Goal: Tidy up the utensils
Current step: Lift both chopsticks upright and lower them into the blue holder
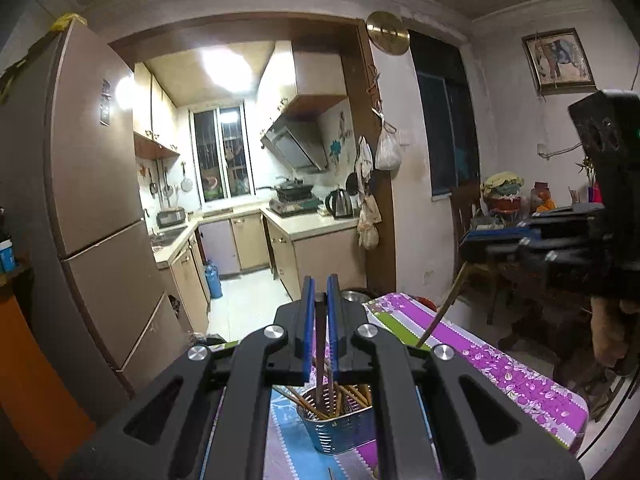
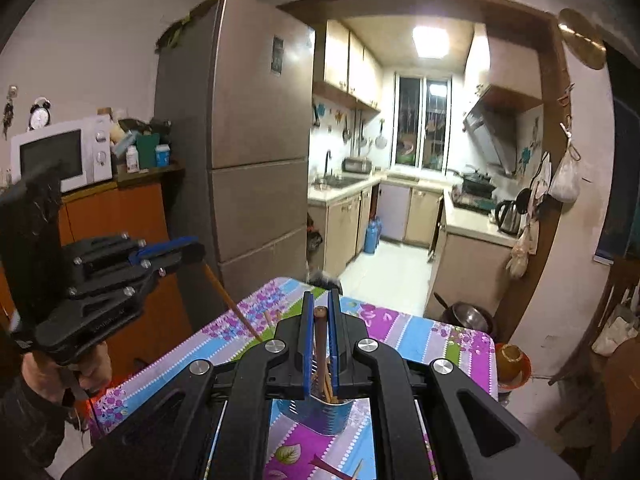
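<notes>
A metal utensil holder (image 1: pixel 340 424) with several wooden chopsticks stands on the flowered tablecloth; it also shows in the right wrist view (image 2: pixel 324 416). My left gripper (image 1: pixel 320 292) is shut on a brown chopstick (image 1: pixel 320 344) that points down into the holder. My right gripper (image 2: pixel 319 308) is shut on another brown chopstick (image 2: pixel 320 340), also above the holder. Each gripper shows in the other's view: the right one (image 1: pixel 476 248) with its chopstick (image 1: pixel 440 312), the left one (image 2: pixel 188 250) with its chopstick (image 2: pixel 232 304).
The table (image 1: pixel 520 380) has edges close on the right and far side. A fridge (image 1: pixel 92 200) stands left, the kitchen doorway behind. A metal pot (image 2: pixel 468 316) sits on the floor beyond the table. A chair and cluttered side table (image 1: pixel 508 216) are at right.
</notes>
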The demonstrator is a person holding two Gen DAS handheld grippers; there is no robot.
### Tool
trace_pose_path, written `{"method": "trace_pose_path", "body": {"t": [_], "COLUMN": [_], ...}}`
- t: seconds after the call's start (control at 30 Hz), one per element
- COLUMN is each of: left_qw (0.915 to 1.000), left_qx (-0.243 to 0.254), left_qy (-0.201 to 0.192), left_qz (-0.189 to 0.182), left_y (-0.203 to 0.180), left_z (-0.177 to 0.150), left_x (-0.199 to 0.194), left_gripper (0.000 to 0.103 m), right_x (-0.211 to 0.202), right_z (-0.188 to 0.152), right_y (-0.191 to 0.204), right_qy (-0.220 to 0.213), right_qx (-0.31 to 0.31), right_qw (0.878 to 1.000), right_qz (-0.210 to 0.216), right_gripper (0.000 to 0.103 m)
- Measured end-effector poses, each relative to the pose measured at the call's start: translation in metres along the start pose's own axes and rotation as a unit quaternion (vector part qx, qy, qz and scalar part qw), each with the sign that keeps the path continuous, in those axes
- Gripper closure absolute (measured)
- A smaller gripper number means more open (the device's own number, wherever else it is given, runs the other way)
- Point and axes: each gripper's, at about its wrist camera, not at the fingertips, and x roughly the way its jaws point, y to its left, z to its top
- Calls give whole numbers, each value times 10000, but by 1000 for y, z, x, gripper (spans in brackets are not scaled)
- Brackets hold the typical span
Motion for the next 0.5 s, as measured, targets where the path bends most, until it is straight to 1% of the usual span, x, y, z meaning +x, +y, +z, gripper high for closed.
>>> {"method": "trace_pose_path", "body": {"t": [0.13, 0.3, 0.5], "left_qw": [9994, 9970, 9947], "left_qx": [-75, -297, -375], "left_qy": [325, 701, 936], "left_qz": [-26, -165, -223], "left_y": [11, 25, 30], "left_z": [11, 9, 1], "left_x": [24, 56, 81], "left_gripper": [98, 98, 98], "right_x": [31, 58, 80], "right_z": [12, 12, 7], "right_y": [-10, -25, -36], "right_qy": [426, 615, 759], "right_qx": [123, 379, 558], "right_qw": [9990, 9974, 9955], "right_qz": [48, 32, 69], "right_gripper": [95, 95, 95]}}
